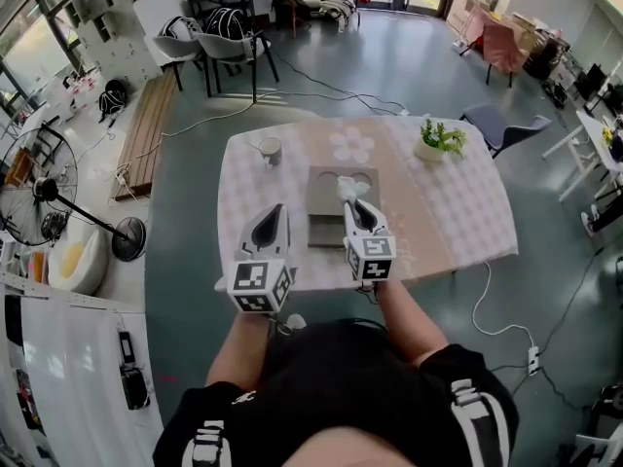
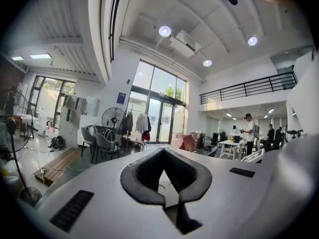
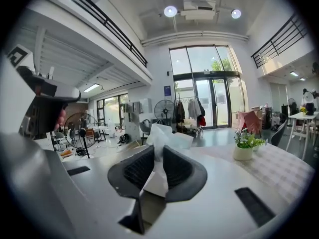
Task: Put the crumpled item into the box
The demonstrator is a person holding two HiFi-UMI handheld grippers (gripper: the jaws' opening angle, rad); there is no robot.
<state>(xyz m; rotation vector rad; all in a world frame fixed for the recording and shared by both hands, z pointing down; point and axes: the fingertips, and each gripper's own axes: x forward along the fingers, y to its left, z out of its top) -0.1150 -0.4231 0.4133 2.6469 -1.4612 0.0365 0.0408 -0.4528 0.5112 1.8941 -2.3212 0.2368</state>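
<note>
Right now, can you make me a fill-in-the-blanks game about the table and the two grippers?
1. The right gripper pinches the crumpled item, whose colour is ____.
2. The left gripper is shut and holds ____.
3. The grey box lies in the ____ of the table.
4. The potted plant has ____ leaves.

Missing words: white; nothing; middle; green.

The bare left forearm (image 1: 237, 350) and bare right forearm (image 1: 402, 307) extend forward, side by side. The white, black-padded left gripper (image 1: 275, 208) (image 2: 163, 151) has its fingers brought together, empty. The matching right gripper (image 1: 348, 203) (image 3: 158, 152) has its fingers clamped on a crumpled white tissue (image 3: 165, 135).
</note>
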